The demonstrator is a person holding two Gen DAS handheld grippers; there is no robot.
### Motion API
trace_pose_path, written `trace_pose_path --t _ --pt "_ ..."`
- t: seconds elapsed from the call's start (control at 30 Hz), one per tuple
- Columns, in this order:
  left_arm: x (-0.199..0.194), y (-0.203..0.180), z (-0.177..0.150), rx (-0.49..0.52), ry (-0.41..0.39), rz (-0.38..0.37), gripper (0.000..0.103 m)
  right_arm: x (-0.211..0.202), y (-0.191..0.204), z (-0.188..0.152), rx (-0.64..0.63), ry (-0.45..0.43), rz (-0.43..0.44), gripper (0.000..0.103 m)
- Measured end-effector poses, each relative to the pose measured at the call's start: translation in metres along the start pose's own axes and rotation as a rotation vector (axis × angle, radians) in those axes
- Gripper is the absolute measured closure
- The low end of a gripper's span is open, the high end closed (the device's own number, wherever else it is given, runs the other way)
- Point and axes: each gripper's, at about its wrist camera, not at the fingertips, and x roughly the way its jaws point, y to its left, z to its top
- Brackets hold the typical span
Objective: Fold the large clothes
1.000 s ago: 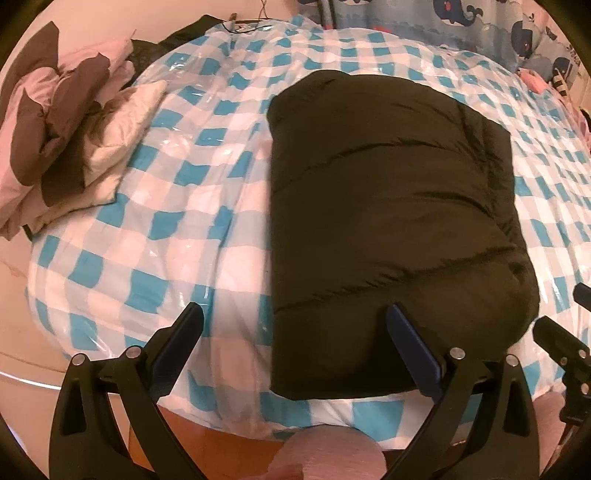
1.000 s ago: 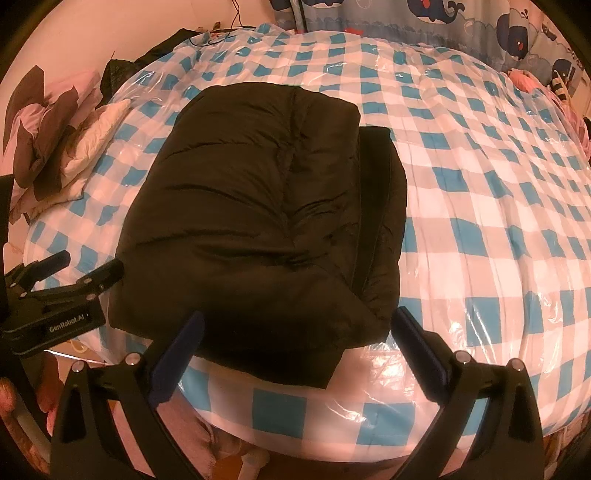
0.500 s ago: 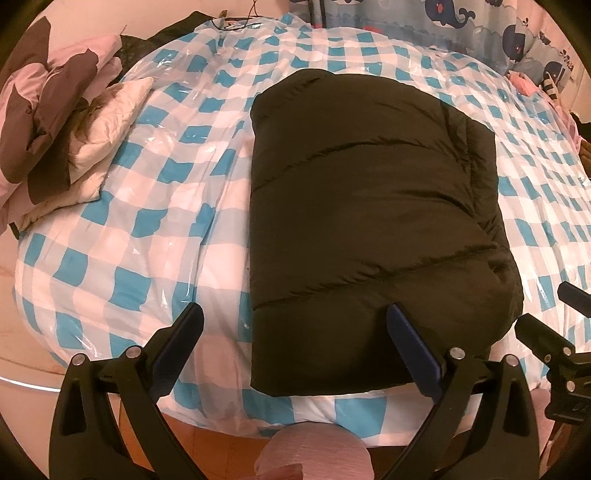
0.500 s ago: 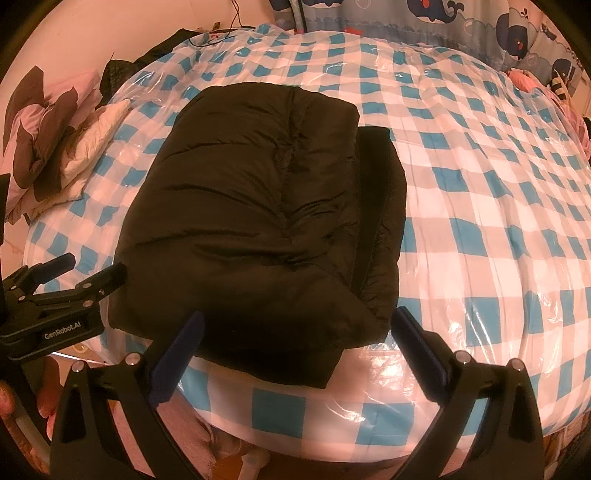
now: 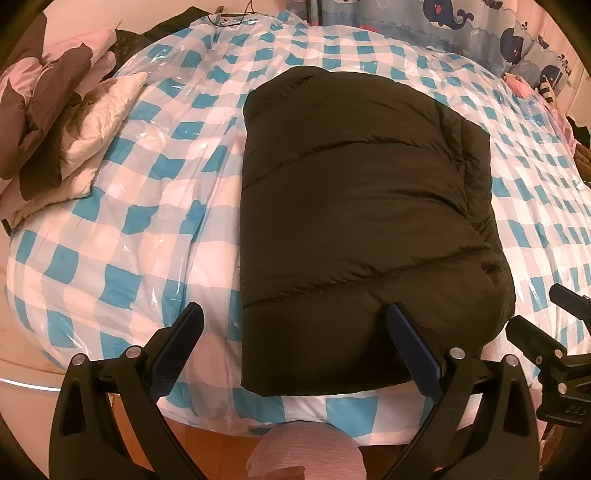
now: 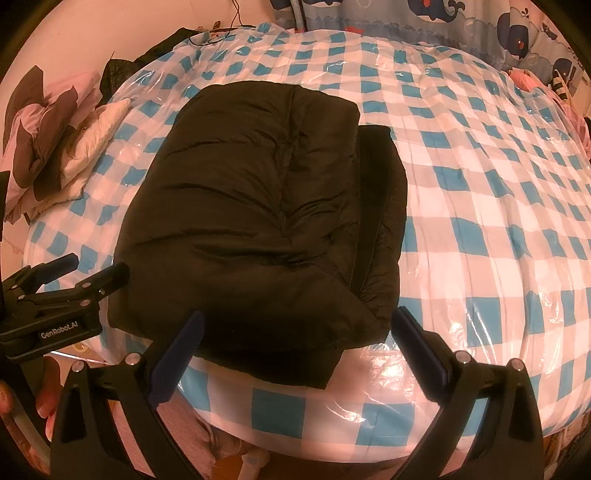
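A heap of pink and brown bedding [image 5: 40, 122] with a cream quilted piece [image 5: 99, 122] lies at the far left edge of the bed [image 5: 122, 206], which is covered in a blue and white checked sheet under clear plastic. Right of that heap, in the middle of the bed, the black puffer jacket [image 5: 354, 221] lies folded into a thick rectangular bundle, its near edge close to the bed's front edge; from the right wrist camera a narrower folded layer [image 6: 384, 218] sticks out along the bundle's right side. The left gripper [image 5: 295, 339] is held just above the jacket's near left corner, jaws spread wide and holding nothing. The right gripper [image 6: 299, 339] is held above the jacket's near right corner, jaws likewise wide apart and empty. Behind the bed, at the far right, hangs a curtain with whales [image 5: 480, 33]
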Motion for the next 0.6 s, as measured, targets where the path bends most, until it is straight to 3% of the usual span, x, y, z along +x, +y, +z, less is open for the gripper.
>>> trace_pose_path --t 0.6 --pt "0.0045 0.0003 0.0076 -0.022 0.013 -0.054 0.008 0.0008 -0.0029 0.0023 -0.001 0.002 0.003 0.005"
